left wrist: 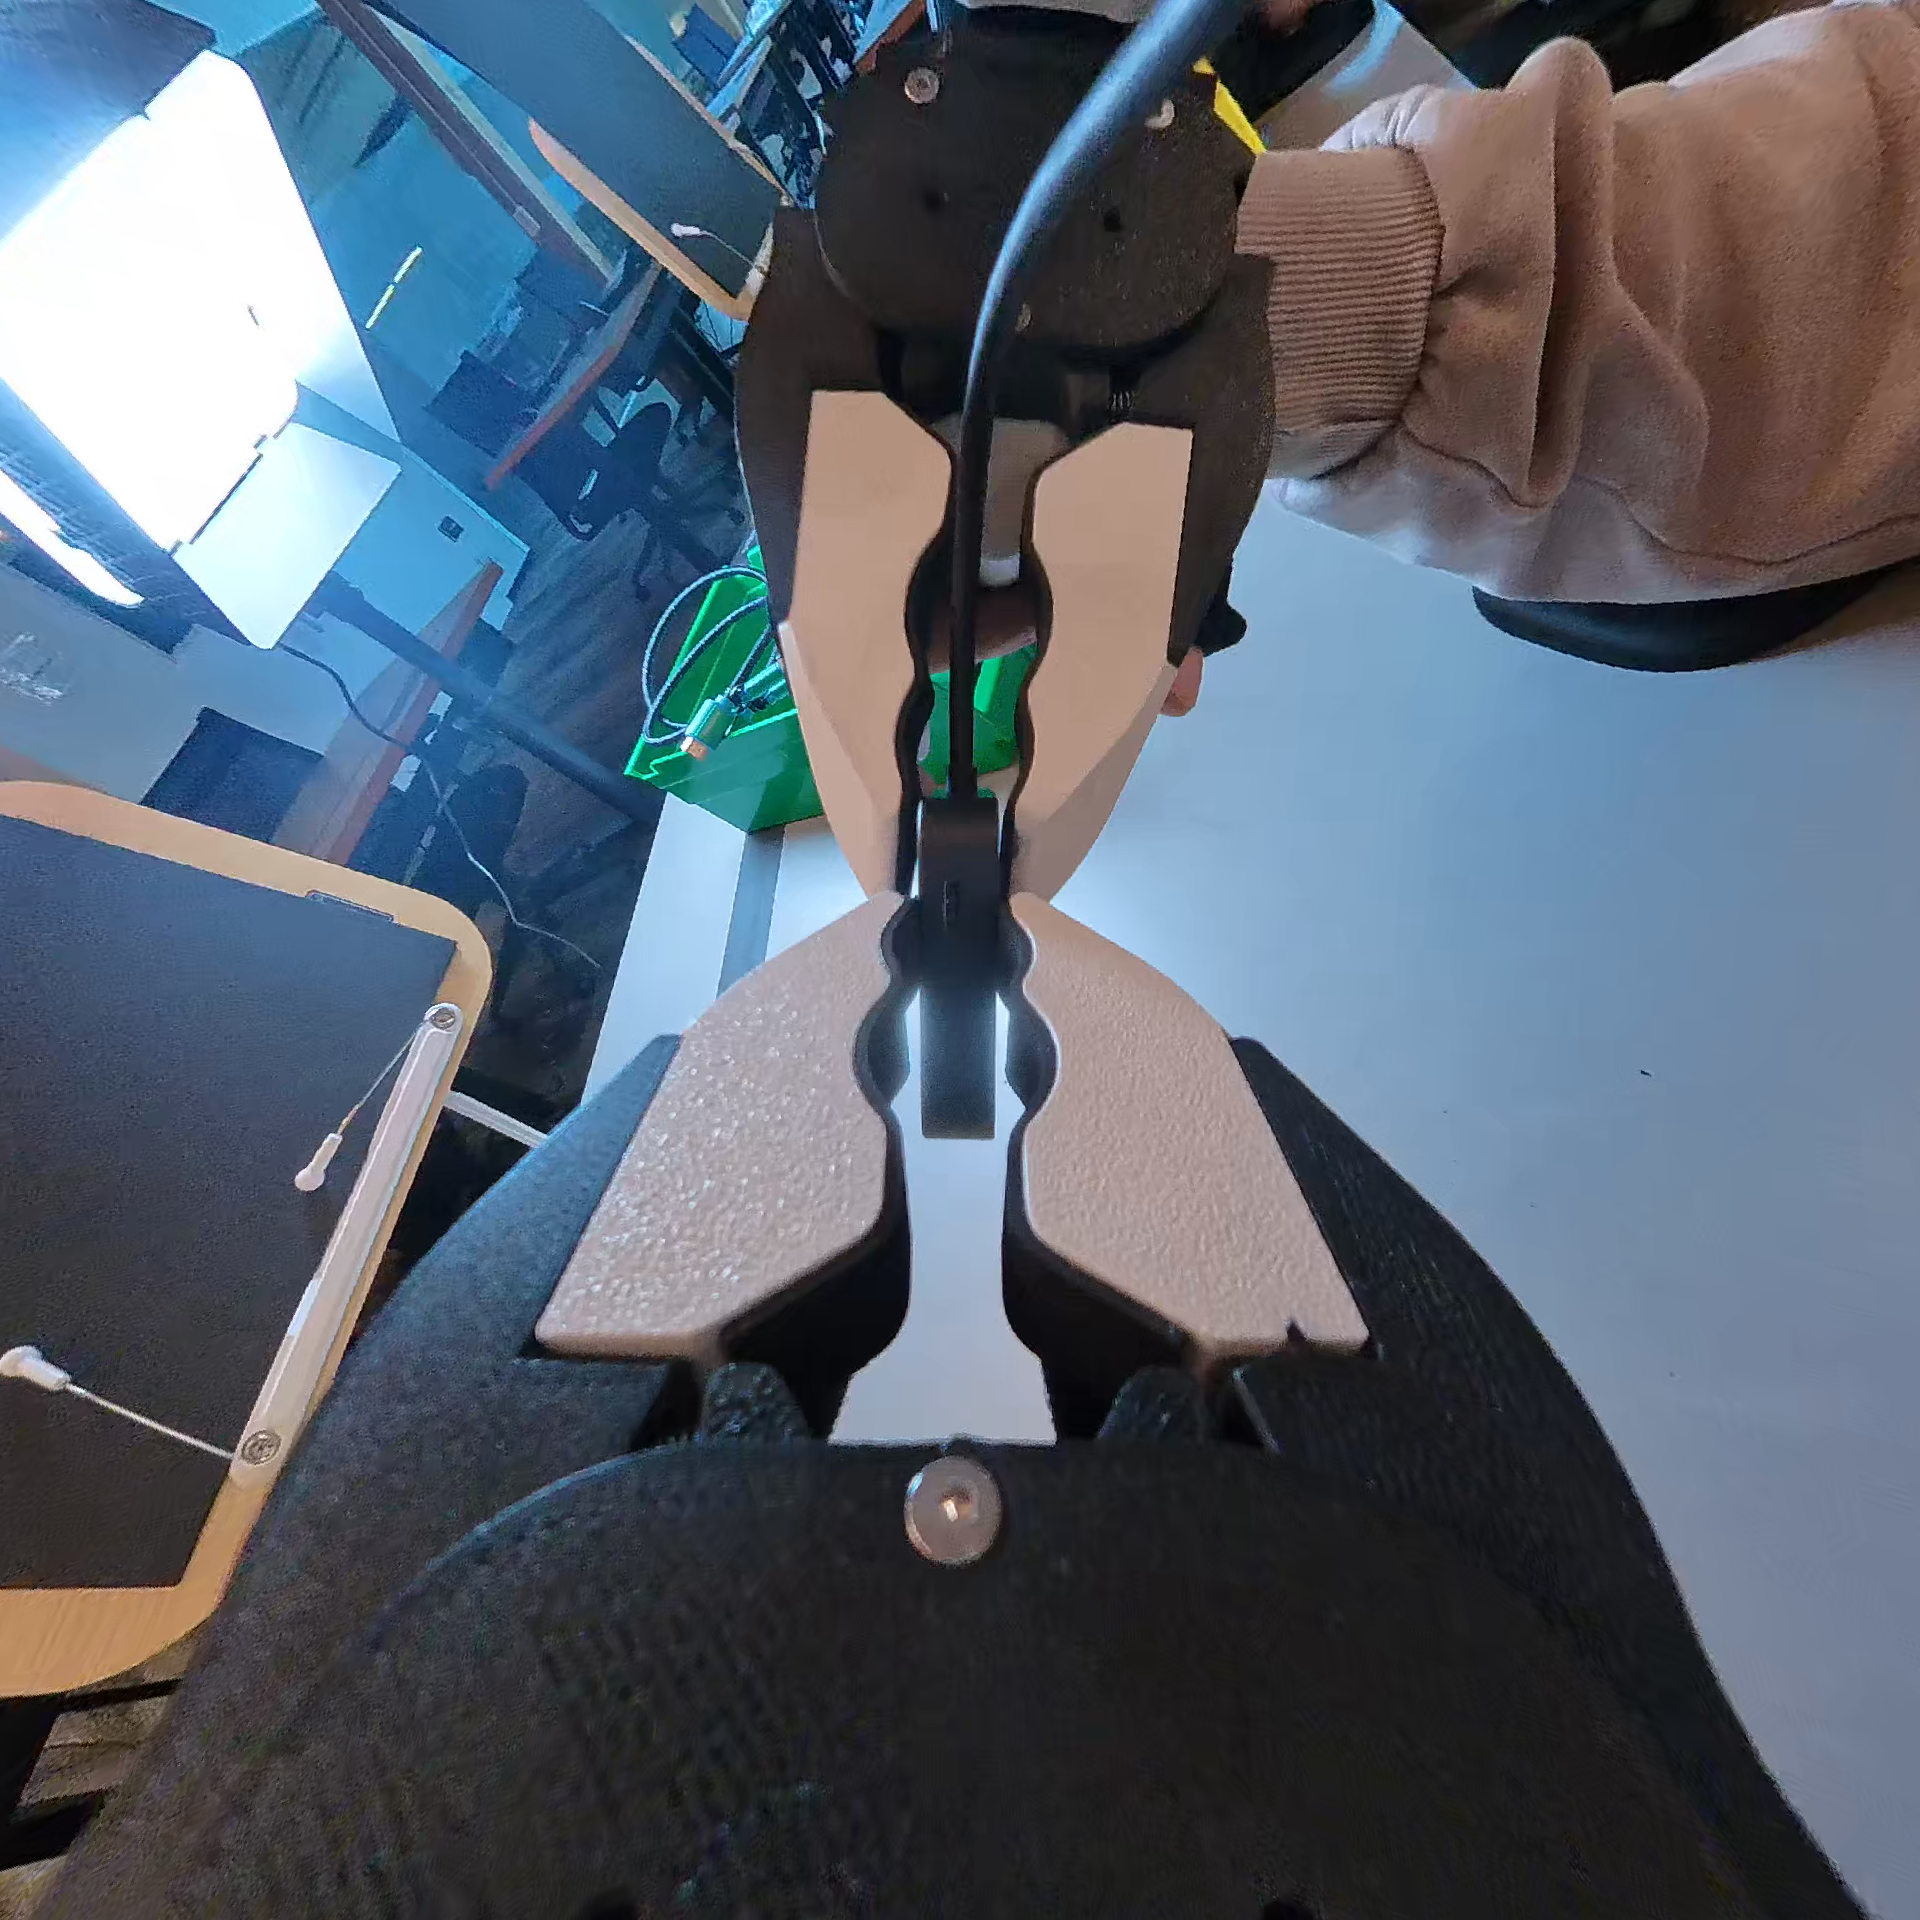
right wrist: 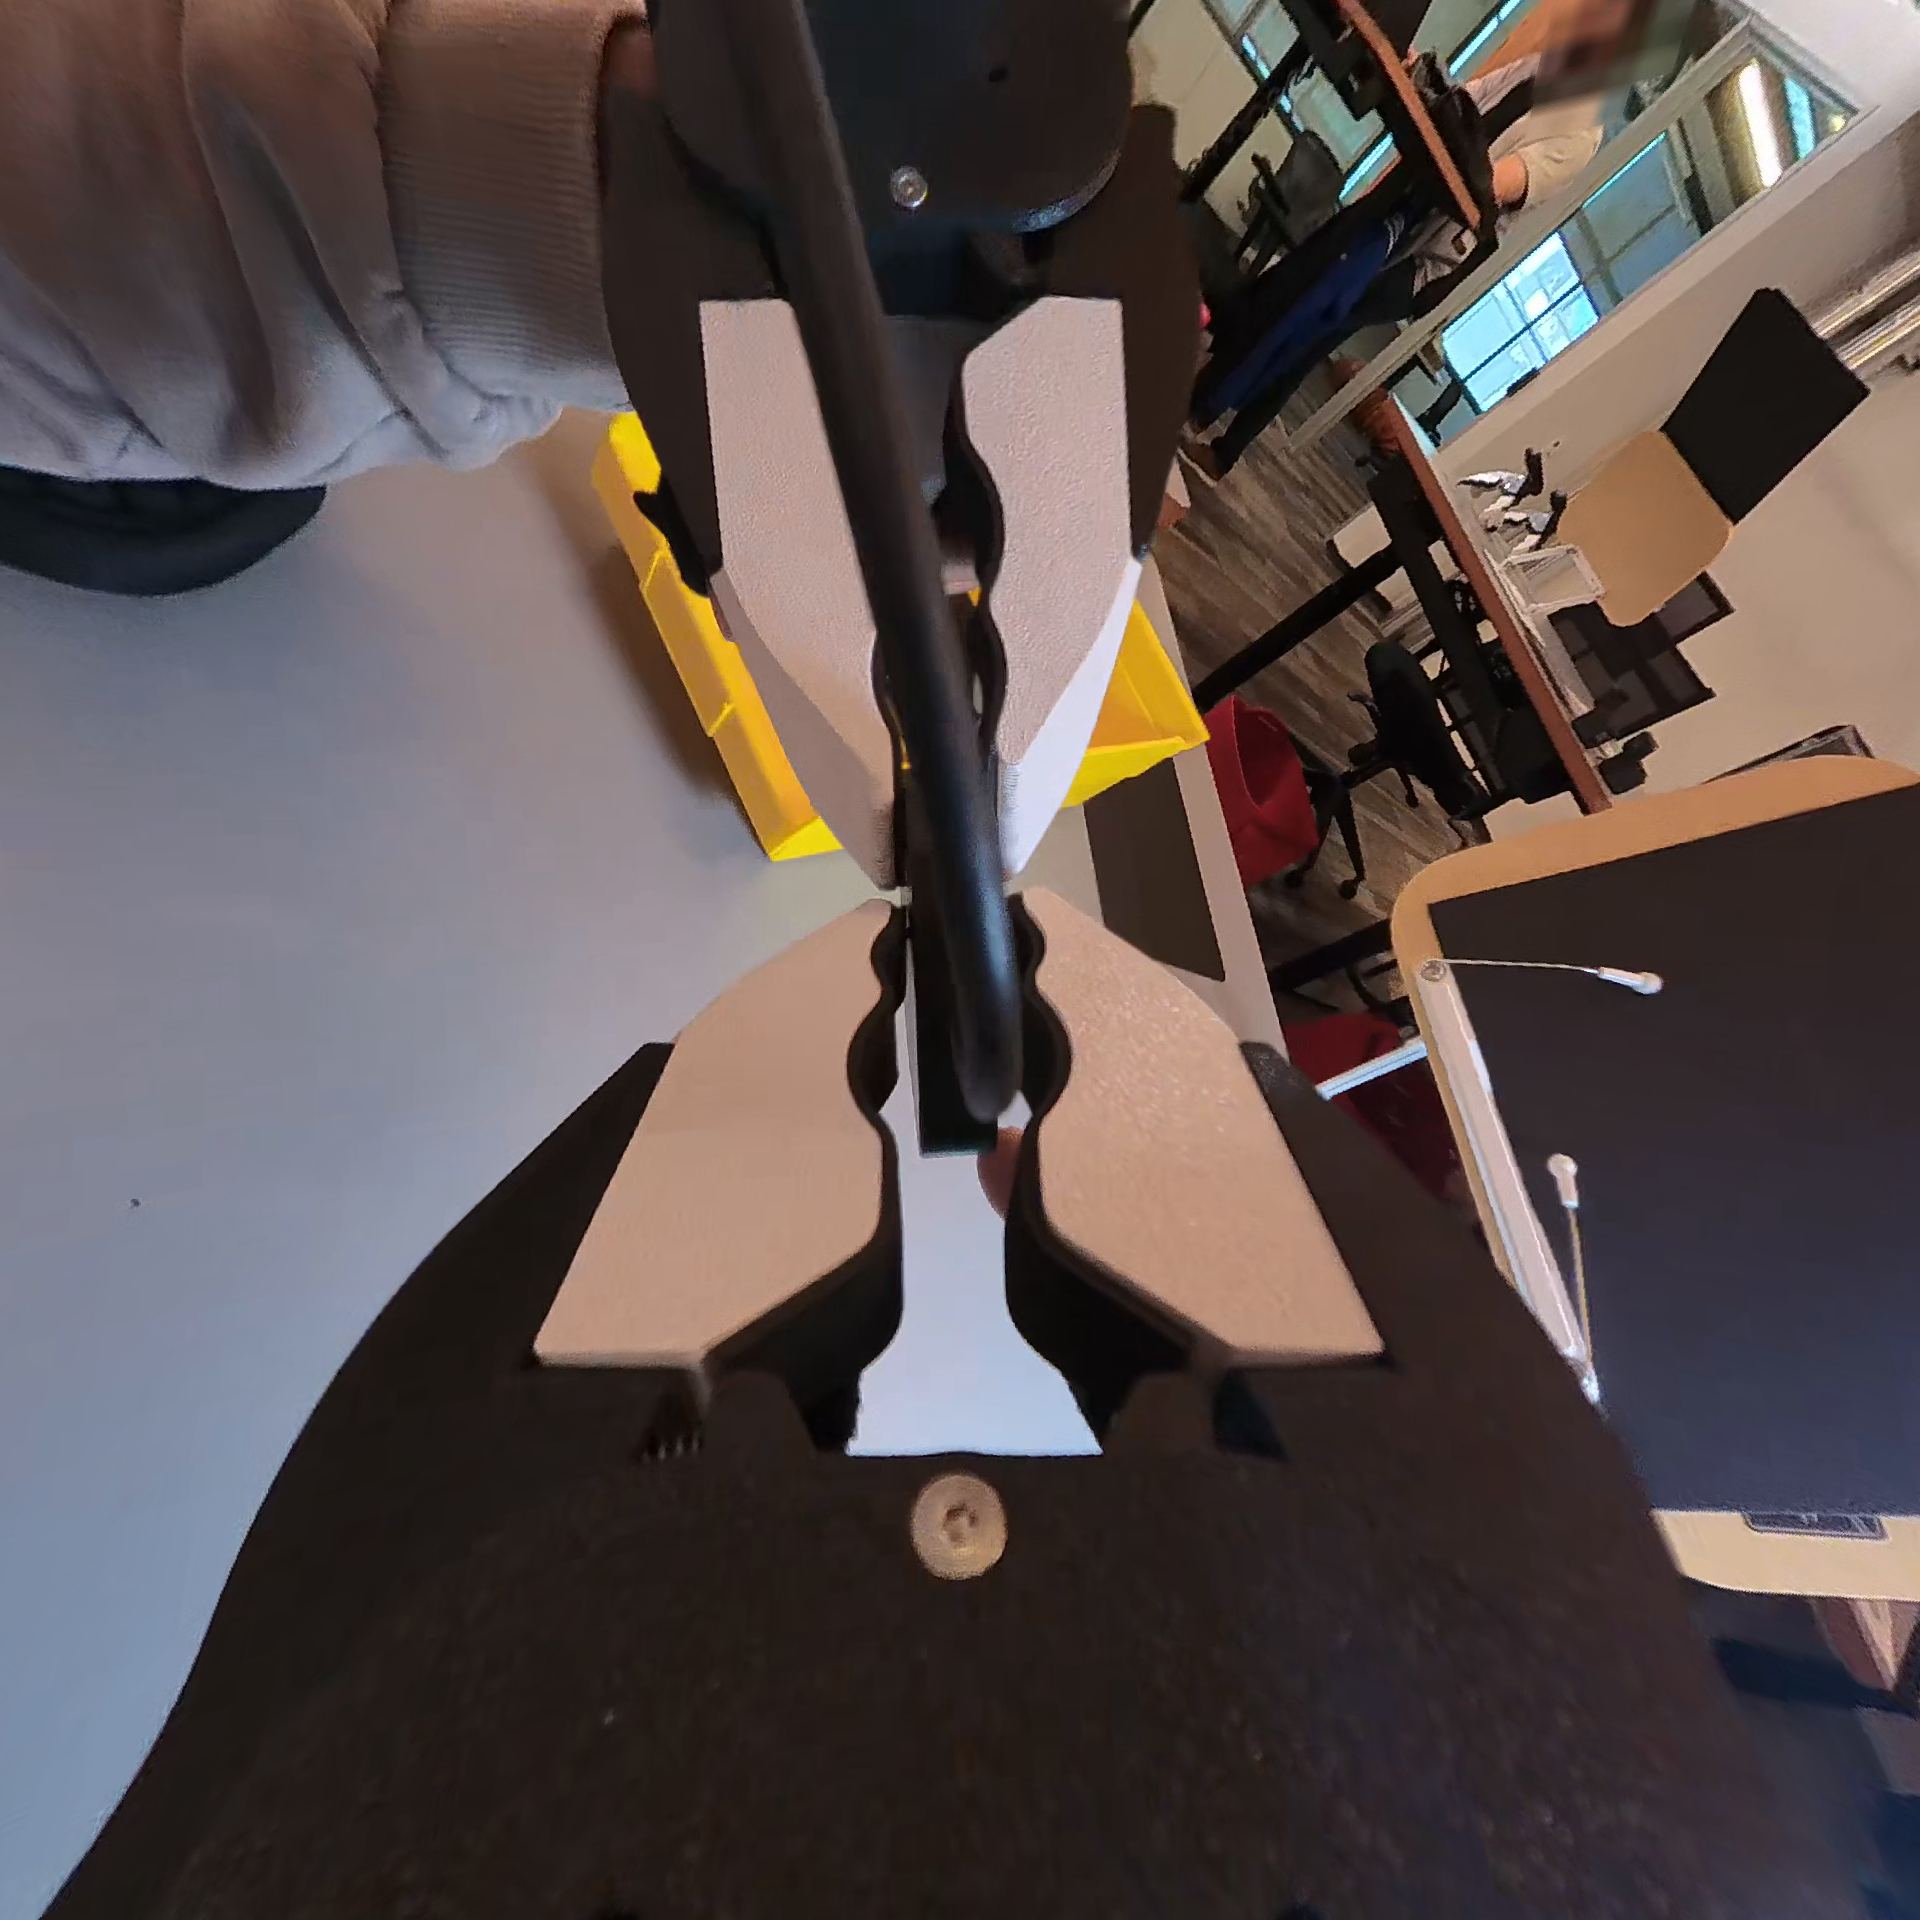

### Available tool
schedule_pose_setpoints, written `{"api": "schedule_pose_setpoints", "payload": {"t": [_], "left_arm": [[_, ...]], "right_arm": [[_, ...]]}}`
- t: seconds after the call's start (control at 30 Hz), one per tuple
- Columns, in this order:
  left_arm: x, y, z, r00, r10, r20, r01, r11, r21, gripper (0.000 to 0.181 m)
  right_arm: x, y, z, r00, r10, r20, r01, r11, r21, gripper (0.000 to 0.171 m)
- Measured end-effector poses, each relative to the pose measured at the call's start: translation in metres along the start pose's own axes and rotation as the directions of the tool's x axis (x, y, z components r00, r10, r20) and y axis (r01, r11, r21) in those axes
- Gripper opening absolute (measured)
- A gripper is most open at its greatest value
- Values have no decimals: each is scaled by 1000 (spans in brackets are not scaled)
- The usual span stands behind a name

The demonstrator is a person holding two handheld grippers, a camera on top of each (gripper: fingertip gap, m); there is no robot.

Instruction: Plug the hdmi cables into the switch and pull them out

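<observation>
Left gripper clamped on a small black block, likely the switch; right gripper clamped on the hdmi plug, tip to tip above the table. Light, rigid, smooth plug shell: best pinched on its flat sides, never by the springy cable.

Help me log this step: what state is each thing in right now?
left claw: shut on switch
right claw: shut on HDMI plug
HDMI plug: butted against switch, seemingly inserted
switch: clamped, meeting the plug
green bin: holds coiled cables
</observation>
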State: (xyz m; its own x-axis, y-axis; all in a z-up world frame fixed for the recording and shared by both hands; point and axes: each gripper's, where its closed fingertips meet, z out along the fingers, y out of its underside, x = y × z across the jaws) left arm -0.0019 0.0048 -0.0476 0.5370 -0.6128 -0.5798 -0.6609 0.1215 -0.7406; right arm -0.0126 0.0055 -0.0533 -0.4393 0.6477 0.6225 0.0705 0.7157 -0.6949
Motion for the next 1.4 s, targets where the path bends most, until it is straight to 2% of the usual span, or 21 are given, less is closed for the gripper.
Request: {"api": "schedule_pose_setpoints", "payload": {"t": [0.5,1.13,1.3,1.4], "left_arm": [[2,9,2,1000,17,-13,-17,999,-37,14],[-10,-3,-2,999,-19,50,16,998,59,16],[-12,7,-1,998,-22,52,21,999,35,16],[-9,23,7,997,-77,14,76,996,38,16]], "right_arm": [[-4,11,10,1000,-17,5,18,997,-77,15],[10,2,6,996,-40,-85,36,998,-47,15],[10,9,13,997,-5,-82,3,1000,-20,15],[5,24,23,996,80,-41,-79,997,2,15]]}}
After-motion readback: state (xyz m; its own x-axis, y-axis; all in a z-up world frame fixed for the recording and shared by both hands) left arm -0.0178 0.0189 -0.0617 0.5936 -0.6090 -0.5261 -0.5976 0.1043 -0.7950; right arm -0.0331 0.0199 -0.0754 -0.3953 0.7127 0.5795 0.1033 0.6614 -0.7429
